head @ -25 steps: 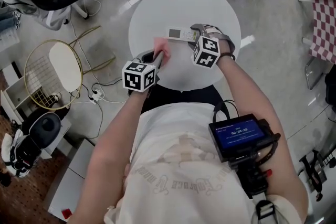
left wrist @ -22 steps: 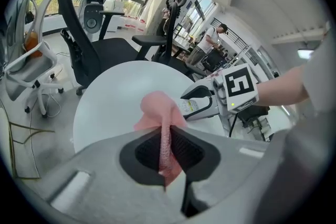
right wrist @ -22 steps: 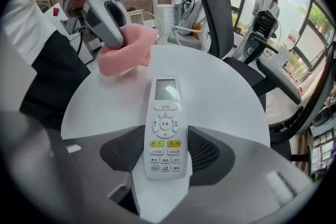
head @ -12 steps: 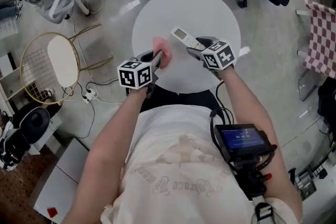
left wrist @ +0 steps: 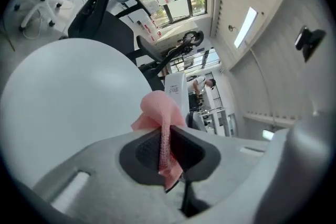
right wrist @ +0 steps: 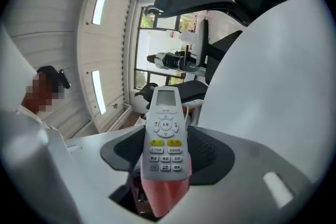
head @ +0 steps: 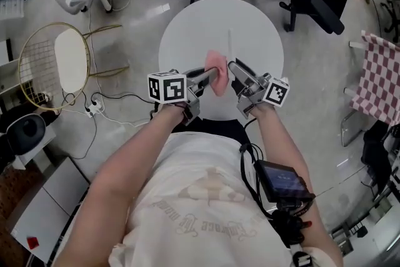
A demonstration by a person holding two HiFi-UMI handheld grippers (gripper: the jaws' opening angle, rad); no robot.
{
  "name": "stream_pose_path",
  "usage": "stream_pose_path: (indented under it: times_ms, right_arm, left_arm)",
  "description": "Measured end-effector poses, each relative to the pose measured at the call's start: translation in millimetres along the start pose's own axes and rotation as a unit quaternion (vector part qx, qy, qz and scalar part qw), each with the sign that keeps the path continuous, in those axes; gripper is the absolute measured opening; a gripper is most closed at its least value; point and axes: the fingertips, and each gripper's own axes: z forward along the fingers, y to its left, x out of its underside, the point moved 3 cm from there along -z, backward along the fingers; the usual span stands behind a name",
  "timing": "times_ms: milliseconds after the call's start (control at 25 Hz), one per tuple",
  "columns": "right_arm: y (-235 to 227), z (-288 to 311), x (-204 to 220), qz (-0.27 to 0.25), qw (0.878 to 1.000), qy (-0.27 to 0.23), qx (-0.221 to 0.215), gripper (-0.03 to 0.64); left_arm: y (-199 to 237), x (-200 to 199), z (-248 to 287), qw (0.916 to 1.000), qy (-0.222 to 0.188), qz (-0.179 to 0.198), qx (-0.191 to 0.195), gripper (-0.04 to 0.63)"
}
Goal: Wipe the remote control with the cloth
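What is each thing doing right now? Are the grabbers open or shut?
Left gripper: shut on the cloth.
Right gripper: shut on the remote control.
Cloth: pink, bunched up, pinched between the left jaws.
Remote control: gripped by its lower half, buttons facing the right gripper's camera, screen end sticking out past the jaws.

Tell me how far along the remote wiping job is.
Pick-up looks done: the left gripper is shut on the pink cloth and the right gripper on the remote control, over the white table. In hand: the cloth seems pressed against the remote's lower end. Left: wiping the button face, which shows uncovered.
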Motion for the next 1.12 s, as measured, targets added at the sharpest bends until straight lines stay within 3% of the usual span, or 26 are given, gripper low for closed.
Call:
stream_pose_path:
  times_ms: [80,200,520,840,1120]
  right_arm:
    - [7.2,0.5,-1.9,-0.002,1.000,-0.011,-0.018,0.261]
    - [8.3,1.6,-2.1,-0.015,1.000,0.000,-0.007,0.261]
    - [16.5,10.2,26.0,-0.039,0.997,0.074,-0.004,0.261]
    - [17.4,12.4,37.5,-0.054,0.992,0.113,-0.006,0.261]
    - [11.0,9.5,36.3,-0.067,0.988,0.136,0.007,0.261]
  left_arm:
    - [-13.6,1.4,5.6,0.9995,0.000,-0.014,0.027,0.031]
    - [-22.8,-2.5,9.1,0.9985,-0.012,-0.034,0.042,0.031]
    - [-11.6,-34.3,-2.9,0.9934,-0.084,-0.072,0.030,0.031]
    - [-10.6,-77.1,-5.3,0.9909,-0.118,-0.057,0.032,0.031]
    - [-13.8,-93.7,-2.9,0.9931,-0.110,-0.029,0.027,0.031]
